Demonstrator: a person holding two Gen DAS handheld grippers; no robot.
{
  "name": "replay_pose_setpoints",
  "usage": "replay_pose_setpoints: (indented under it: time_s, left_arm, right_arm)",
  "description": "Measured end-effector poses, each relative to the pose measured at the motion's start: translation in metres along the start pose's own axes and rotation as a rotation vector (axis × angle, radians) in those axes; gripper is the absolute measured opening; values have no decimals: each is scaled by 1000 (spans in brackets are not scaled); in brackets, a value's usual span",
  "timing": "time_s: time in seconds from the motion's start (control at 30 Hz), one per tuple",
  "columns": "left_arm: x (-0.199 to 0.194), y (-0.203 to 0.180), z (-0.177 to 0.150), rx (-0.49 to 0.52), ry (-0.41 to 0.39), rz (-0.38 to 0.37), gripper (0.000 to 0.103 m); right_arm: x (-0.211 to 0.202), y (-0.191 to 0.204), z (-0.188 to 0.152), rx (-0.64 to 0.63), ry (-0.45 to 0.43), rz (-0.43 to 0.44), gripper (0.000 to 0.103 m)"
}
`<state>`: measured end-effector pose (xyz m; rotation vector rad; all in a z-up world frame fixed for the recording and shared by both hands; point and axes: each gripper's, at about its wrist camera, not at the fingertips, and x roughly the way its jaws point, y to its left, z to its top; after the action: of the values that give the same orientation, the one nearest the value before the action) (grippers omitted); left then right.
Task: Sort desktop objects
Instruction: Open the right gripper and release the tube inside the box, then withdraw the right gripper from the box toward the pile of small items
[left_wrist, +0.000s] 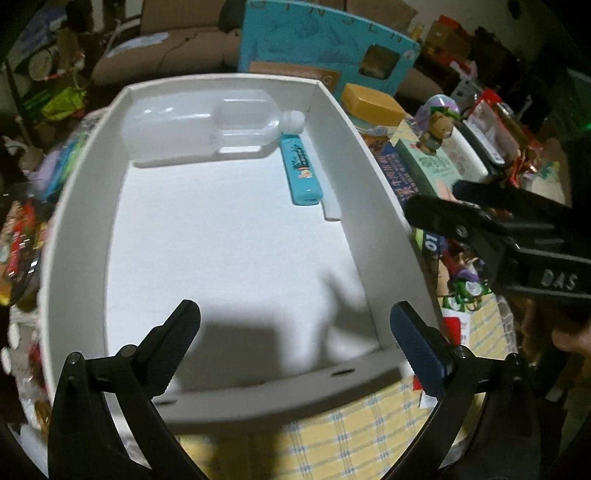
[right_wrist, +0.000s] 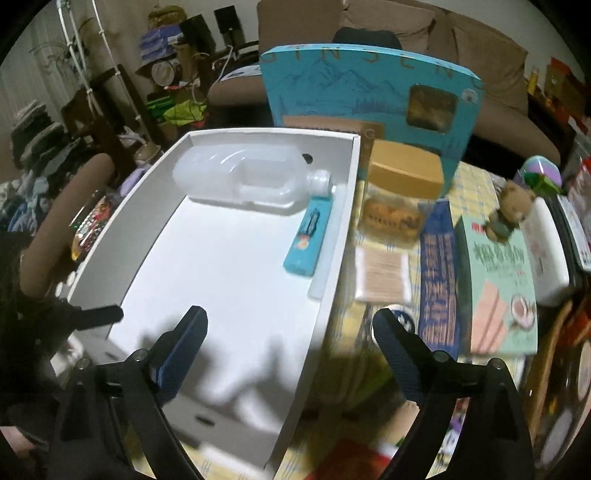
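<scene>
A white open box (left_wrist: 354, 155) (right_wrist: 122, 236) stands on the table. Along its far wall lies a translucent plastic bottle (left_wrist: 199, 125) (right_wrist: 243, 181) on its side. Beside the bottle's cap, by the right wall, lie a teal lighter-shaped case (left_wrist: 301, 170) (right_wrist: 308, 236) and a white stick (left_wrist: 330, 210) (right_wrist: 325, 258). My left gripper (left_wrist: 295, 314) hangs open over the box's near end with nothing in it. My right gripper (right_wrist: 291, 317) is open too, straddling the box's right wall and holding nothing. Its fingers (left_wrist: 443, 218) show at the right of the left wrist view.
Right of the box crowd a brown-lidded jar (right_wrist: 406, 173), a swab pack (right_wrist: 382, 273), a blue carton (right_wrist: 439, 277), a green wafer box (right_wrist: 498, 280) and a bear figure (right_wrist: 511, 210). A tall teal box (right_wrist: 369, 85) stands behind. A yellow checked cloth (left_wrist: 351, 443) covers the table.
</scene>
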<state>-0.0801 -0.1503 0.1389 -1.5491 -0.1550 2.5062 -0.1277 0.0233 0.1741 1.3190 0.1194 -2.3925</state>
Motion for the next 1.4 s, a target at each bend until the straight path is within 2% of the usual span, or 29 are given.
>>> replay_pose_setpoints:
  time_s: [0.07,0.5,0.73,0.93,1.07,1.2,1.3,1.4]
  left_arm:
    - [-13,-4,-9,10,-23,29,103]
    - [-89,-23,-55,5,-142,95,103]
    - [-110,-38,-76,32,-182,142,103]
    - [-115,-54,-90,48,-190,144,103]
    - [-113,-66,-98,51,-192,113,103]
    - [-104,-82,-113,62,-226,-7,103]
    - [-89,-97,-125,65,-245,-55,103]
    - [-73,-112,-133,88,-252,-85,103]
  right_arm:
    - [-12,4,-11,8,-13,8,93]
    - [-82,28,-65,11,-89,36,100]
    - [-109,34,-93,-14,-132,43,102]
    - [-122,31,-117,-34,-144,36,102]
    - [-135,13,-137,-39,-159,18,102]
    - [-148,-13,-161,-44,-192,2,102]
    - [-154,-36,-183,-53,-210,-58,102]
    - [-155,-68,-202,7,-212,-64,102]
